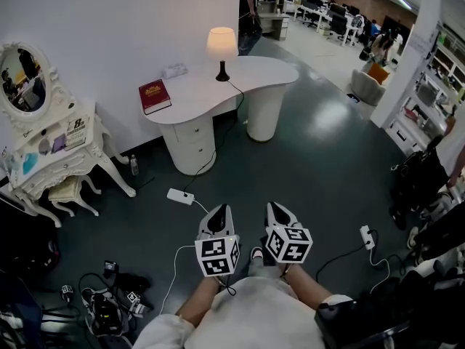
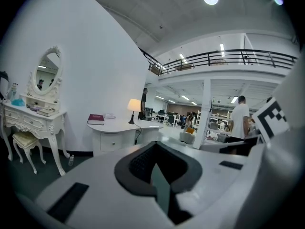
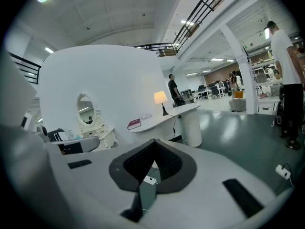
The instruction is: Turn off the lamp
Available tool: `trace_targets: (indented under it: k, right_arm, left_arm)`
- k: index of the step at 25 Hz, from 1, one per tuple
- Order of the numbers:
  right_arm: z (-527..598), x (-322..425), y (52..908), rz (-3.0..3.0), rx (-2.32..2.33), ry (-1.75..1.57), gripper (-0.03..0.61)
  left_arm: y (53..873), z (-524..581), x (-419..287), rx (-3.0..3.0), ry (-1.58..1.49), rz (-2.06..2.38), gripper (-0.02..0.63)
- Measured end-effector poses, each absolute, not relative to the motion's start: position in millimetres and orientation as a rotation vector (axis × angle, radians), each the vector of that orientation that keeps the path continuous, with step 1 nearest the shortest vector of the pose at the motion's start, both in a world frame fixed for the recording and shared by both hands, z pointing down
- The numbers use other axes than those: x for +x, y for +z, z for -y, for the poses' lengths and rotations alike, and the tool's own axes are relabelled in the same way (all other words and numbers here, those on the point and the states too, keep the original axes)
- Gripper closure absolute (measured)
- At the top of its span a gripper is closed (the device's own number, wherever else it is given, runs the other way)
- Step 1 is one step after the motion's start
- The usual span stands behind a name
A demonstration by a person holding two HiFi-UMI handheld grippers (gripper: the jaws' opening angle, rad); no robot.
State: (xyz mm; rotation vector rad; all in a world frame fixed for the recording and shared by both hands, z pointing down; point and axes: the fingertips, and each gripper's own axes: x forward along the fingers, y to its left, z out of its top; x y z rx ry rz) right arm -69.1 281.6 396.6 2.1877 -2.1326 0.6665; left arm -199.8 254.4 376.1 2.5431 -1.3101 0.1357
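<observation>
The lamp [image 1: 221,45] is lit, with a pale shade on a dark stem. It stands on a white curved desk [image 1: 196,93] against the wall, far ahead of me. Its black cord [image 1: 234,107] runs off the desk's edge toward the floor. The lamp [image 2: 134,105] also shows small in the left gripper view, and the lamp [image 3: 160,98] is likewise distant in the right gripper view. My left gripper [image 1: 218,212] and right gripper [image 1: 277,209] are side by side low over the floor, well short of the desk. Both are shut and hold nothing.
A red book [image 1: 154,95] lies on the desk's left end. A white power strip [image 1: 180,196] lies on the floor ahead. A white vanity with an oval mirror [image 1: 25,82], a stool [image 1: 67,192] and tangled cables [image 1: 109,307] are at left. Another power strip [image 1: 367,236] lies at right.
</observation>
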Motion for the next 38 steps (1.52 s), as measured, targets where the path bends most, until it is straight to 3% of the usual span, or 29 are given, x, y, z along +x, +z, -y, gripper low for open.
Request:
trace_targets:
  k: [38]
  right_arm:
    - [-71, 59, 396, 2.235, 2.023, 0.705, 0.58]
  left_arm:
    - [381, -57, -72, 2.459, 0.179, 1.453, 0.607]
